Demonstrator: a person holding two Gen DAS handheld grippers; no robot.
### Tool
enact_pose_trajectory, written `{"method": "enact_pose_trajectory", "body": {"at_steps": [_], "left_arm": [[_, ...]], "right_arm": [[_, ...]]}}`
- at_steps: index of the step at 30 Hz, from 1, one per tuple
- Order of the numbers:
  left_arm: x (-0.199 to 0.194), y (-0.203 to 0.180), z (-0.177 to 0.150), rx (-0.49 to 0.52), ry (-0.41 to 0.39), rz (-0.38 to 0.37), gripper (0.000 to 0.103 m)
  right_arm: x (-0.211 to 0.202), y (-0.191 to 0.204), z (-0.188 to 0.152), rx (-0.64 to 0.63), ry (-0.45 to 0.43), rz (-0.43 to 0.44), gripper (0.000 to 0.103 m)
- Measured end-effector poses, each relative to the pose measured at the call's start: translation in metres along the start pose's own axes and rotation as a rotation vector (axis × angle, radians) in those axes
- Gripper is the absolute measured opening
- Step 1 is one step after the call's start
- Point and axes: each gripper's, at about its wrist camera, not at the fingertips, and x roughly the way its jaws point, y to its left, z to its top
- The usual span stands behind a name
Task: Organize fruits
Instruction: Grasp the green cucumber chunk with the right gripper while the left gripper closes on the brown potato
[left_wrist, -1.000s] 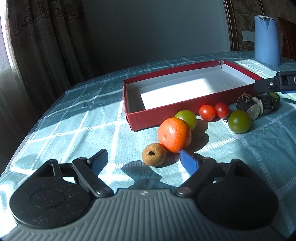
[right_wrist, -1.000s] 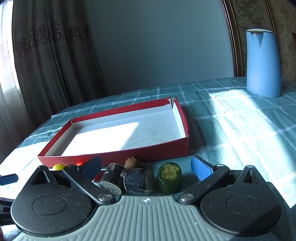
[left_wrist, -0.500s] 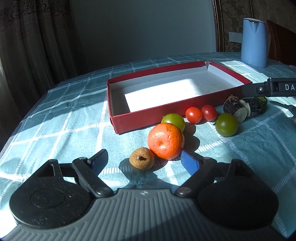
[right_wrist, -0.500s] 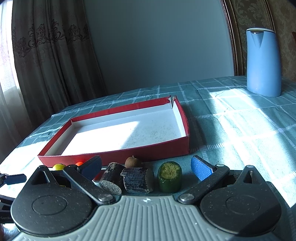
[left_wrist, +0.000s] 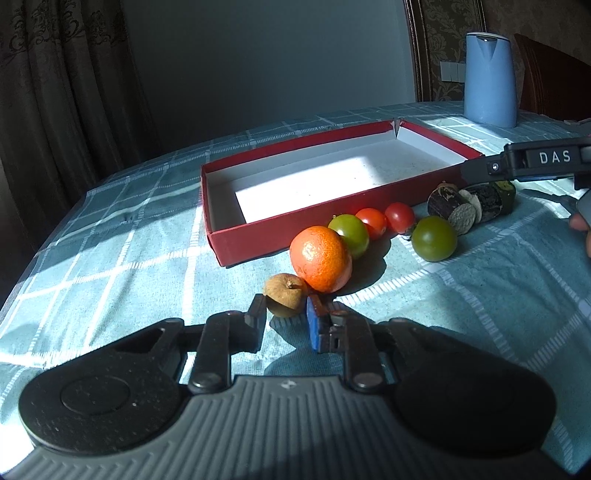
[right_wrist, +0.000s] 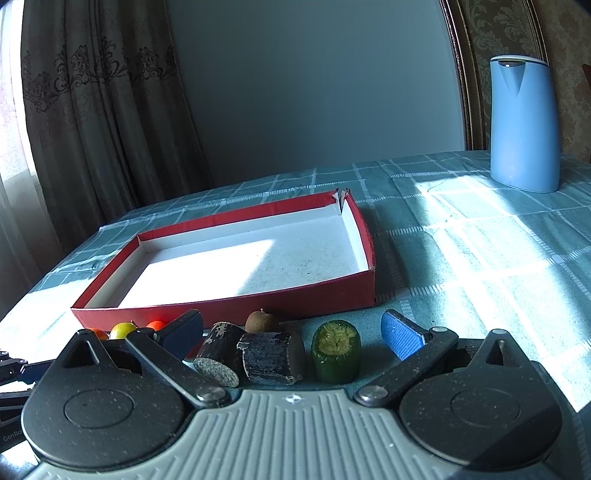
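Note:
In the left wrist view my left gripper (left_wrist: 286, 317) has closed on a small brown fruit (left_wrist: 285, 294) on the tablecloth, next to an orange (left_wrist: 320, 258). Beyond lie two green tomatoes (left_wrist: 350, 230) (left_wrist: 434, 238), two red cherry tomatoes (left_wrist: 386, 219), and dark cut pieces (left_wrist: 467, 205) along the front wall of the empty red box (left_wrist: 258, 236). My right gripper (right_wrist: 291, 332) is open, low over two dark cut pieces (right_wrist: 271, 356), a green cut piece (right_wrist: 336, 350) and a small brown fruit (right_wrist: 260, 321), in front of the box (right_wrist: 229, 308).
A blue jug (right_wrist: 522, 123) stands at the far right of the checked tablecloth (right_wrist: 461, 251). Curtains hang behind the table on the left. The right gripper's body (left_wrist: 535, 162) reaches in at the right edge of the left wrist view.
My left gripper moved forward and its jaws closed from wide open onto the small brown fruit. The right gripper has stayed still and open.

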Motion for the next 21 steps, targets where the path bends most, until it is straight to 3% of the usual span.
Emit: {"method": "enact_pose_trajectory", "body": {"at_steps": [9,13,17,21], "left_arm": [[-0.004,-0.006,-0.004,0.017,-0.023,0.039,0.021],[-0.005,0.008,-0.003,-0.077,-0.025,0.035,0.021],[-0.006,0.028,-0.003,-0.189,-0.035,-0.007,0.02],[-0.007,0.03,-0.003,-0.205,-0.041,-0.007,0.02]], "right_arm": [[-0.011,-0.013,0.001,0.004,-0.017,-0.009,0.103],[-0.032,-0.037,-0.007,-0.012,-0.034,-0.009,0.103],[-0.048,-0.061,-0.02,-0.035,0.005,-0.024,0.103],[-0.053,-0.072,-0.022,-0.036,0.019,-0.01,0.103]]}}
